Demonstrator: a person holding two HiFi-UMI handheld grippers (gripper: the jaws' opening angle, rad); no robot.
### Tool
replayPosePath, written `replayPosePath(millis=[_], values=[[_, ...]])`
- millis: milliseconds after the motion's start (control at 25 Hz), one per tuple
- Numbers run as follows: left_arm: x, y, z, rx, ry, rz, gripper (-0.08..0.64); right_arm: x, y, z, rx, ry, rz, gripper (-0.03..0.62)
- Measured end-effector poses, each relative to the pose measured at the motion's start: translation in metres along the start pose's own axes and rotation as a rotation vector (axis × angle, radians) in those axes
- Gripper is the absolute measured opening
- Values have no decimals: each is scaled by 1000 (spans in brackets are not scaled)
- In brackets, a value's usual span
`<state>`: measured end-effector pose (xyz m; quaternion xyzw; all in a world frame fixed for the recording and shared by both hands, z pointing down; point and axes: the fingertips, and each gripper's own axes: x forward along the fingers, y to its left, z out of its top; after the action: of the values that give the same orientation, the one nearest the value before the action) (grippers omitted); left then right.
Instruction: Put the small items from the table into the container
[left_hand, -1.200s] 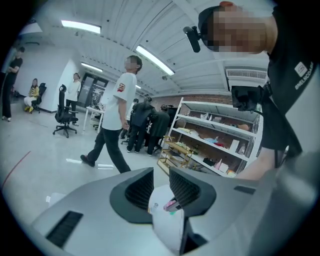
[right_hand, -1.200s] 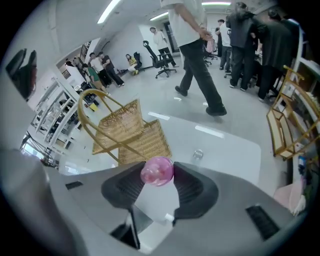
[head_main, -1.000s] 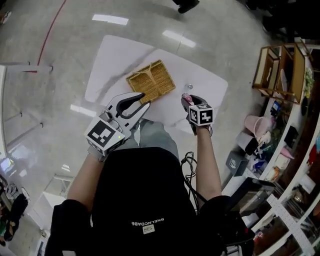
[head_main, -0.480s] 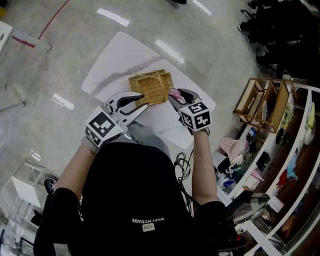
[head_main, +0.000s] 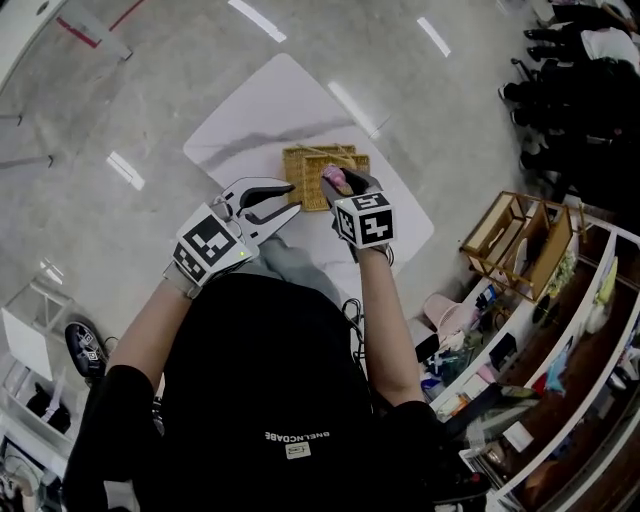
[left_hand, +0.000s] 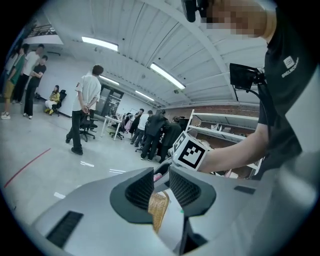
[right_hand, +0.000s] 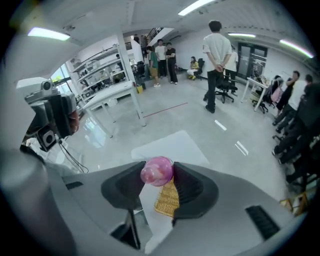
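Observation:
A woven straw basket (head_main: 312, 166) stands on the white table (head_main: 262, 104). My right gripper (head_main: 338, 182) hangs over the basket's near right part, shut on a small round pink item (head_main: 334, 177). In the right gripper view the pink item (right_hand: 157, 171) sits between the pads, with the basket (right_hand: 167, 199) below it. My left gripper (head_main: 272, 203) is at the basket's near left corner, open with nothing between its pads. The left gripper view shows the basket (left_hand: 159, 210) through the gap and the right gripper's marker cube (left_hand: 190, 152) beyond.
Shelving (head_main: 560, 380) loaded with goods and a wooden rack (head_main: 515, 238) stand on the right. Glossy floor surrounds the table. Several people (right_hand: 218, 60) stand farther off in the hall. A shoe (head_main: 82, 345) lies on the floor at the left.
My right gripper has carried the pink item up and left, from the table's right side to above the basket. My left gripper has drifted toward the basket's near corner.

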<state>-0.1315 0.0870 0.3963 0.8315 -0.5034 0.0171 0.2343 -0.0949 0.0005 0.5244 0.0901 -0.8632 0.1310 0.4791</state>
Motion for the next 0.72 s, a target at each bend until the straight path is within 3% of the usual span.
replayPosePath(millis=[200, 720], values=[[-22, 12, -3, -27, -26, 42, 80, 27, 7, -12, 104, 17, -63, 179], [-41, 29, -24, -69, -28, 48, 80, 96, -20, -52, 499, 51, -184, 179]])
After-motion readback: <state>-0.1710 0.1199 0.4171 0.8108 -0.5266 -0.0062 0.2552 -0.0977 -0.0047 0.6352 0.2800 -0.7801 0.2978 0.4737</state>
